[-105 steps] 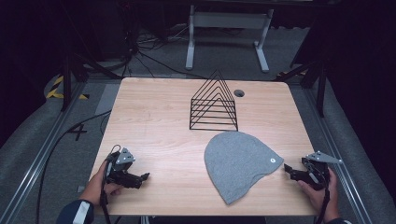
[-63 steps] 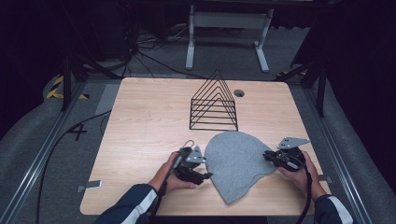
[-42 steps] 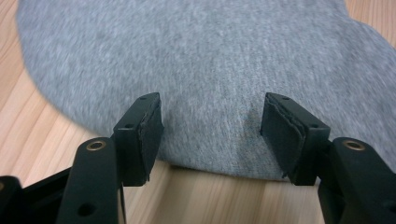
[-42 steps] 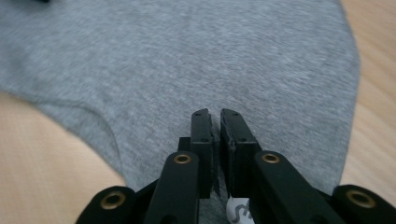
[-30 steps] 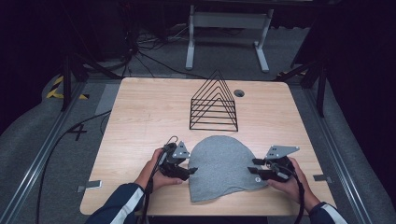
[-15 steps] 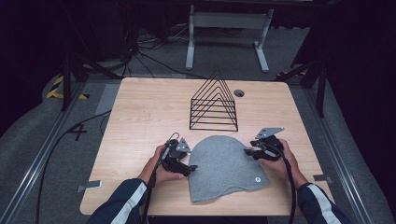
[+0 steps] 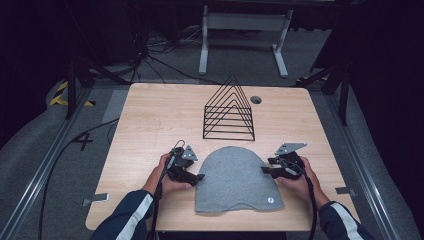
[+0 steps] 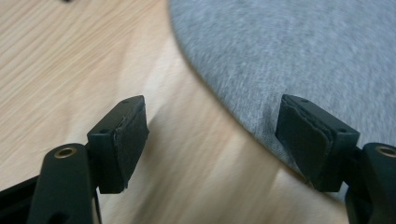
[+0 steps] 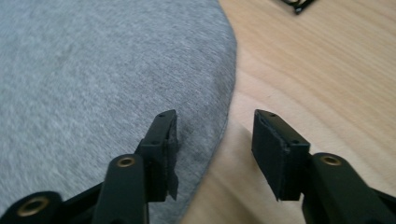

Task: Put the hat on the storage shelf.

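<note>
In the high view, a grey knit beanie (image 7: 236, 180) lay flat on the near half of the wooden table (image 7: 150, 115), its rounded crown pointing away from the person and its straight hem toward the near edge, with a small round tag (image 7: 270, 200) near the hem's right corner. A black wire rack (image 7: 229, 110) of triangular frames stood just beyond the crown, apart from it. The left gripper (image 7: 194, 176) sat at the beanie's left edge and the right gripper (image 7: 266, 169) at its right edge, each held by a hand in a dark sleeve with a white stripe. From this height the jaw gaps were too small to judge.

In the left gripper view, the left gripper (image 8: 210, 135) had its jaws spread wide, holding nothing. One jaw was over bare wood; the other was over the beanie (image 8: 299, 51) just inside its curved edge, possibly touching the fabric.

In the right gripper view, the right gripper (image 9: 212, 149) was parted to a moderate gap and gripped nothing. Its jaws straddled the edge of the beanie (image 9: 102, 70), one over the cloth and one over the table (image 9: 327, 70).
</note>
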### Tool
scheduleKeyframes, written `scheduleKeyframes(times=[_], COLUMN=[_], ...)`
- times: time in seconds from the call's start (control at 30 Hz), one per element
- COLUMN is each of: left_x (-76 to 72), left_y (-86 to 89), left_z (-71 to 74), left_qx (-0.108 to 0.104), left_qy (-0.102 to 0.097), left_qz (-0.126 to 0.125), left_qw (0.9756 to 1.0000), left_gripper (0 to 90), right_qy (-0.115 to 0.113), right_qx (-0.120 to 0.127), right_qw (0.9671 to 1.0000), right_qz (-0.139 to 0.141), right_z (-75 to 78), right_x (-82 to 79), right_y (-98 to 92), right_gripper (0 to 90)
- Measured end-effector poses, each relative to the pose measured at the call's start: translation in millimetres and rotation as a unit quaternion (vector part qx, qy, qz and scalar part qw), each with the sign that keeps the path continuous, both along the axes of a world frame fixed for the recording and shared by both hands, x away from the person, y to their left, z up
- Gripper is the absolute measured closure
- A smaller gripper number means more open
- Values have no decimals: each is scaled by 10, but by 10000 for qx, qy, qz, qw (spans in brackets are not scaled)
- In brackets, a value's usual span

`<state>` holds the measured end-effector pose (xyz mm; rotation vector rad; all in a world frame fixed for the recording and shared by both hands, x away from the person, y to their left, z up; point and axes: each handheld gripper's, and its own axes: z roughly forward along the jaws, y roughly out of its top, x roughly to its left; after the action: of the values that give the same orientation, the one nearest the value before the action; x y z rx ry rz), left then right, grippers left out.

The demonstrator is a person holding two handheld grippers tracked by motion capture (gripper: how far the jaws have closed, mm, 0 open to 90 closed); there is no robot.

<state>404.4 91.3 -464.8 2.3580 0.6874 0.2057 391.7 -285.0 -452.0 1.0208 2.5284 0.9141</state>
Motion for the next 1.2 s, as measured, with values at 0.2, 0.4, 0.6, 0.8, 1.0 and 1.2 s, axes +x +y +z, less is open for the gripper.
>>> scheduleKeyframes(times=[0.2, 0.4, 0.6, 0.8, 1.0, 1.2], left_x=[97, 203, 164, 147, 105, 94], left_y=[-48, -166, -259, -293, -314, -326], left_z=[58, 1, -5, 20, 35, 45], left_qx=[-191, -148, 88, 159, 106, 153], left_qy=[88, 183, 34, 66, 46, 75], left_qz=[-63, -93, -29, 11, 62, 76], left_qw=[9998, 9997, 10000, 9999, 9999, 9998], left_gripper=[246, 195, 144, 208, 307, 319], right_qy=[-37, -5, -39, 86, 196, 212], right_qx=[129, -56, -52, -113, -130, -286], right_qw=[9999, 10000, 9999, 9998, 9996, 9990], right_qz=[-21, 72, 134, 144, 174, 265], right_z=[60, 16, -39, 5, 7, 3], right_x=[23, 88, 131, 108, 74, 48], right_y=[86, 271, 283, 356, 382, 450], right_gripper=[417, 335, 299, 449, 346, 281])
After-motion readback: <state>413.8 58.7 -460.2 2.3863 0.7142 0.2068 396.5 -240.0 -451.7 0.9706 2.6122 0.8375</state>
